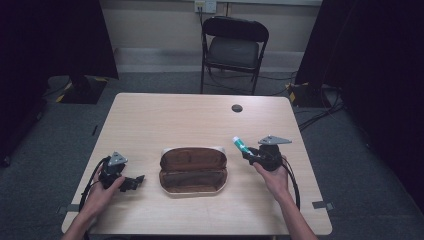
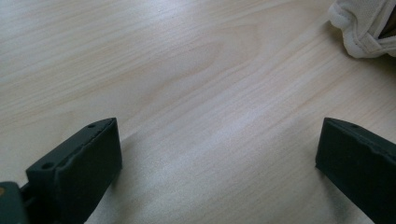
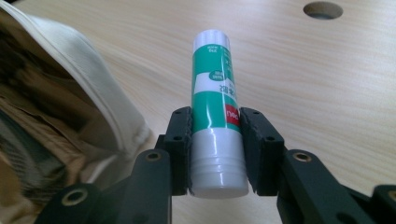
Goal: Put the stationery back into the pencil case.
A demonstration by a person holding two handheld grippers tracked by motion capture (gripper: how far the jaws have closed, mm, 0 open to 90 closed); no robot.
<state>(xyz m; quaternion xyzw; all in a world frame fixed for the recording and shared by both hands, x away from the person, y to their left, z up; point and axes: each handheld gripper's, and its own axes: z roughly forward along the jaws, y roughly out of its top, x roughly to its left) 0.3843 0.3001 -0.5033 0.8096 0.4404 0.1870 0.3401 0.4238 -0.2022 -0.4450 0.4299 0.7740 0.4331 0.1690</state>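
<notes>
one glue stick [image 3: 215, 112] between right hand-held gripper [image 3: 215, 140] jaws

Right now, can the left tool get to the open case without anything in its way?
Probably yes. The left tool is open, and only bare table lies between it and the open case. The right tool holds the glue stick on the far side.

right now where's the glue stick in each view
High view: glue stick right of centre, in the right hand-held gripper, beside the open case.
Left gripper view: not in it.
Right gripper view: centre, clamped between the jaws.
Shared landmark: the case's pale rim.
</notes>
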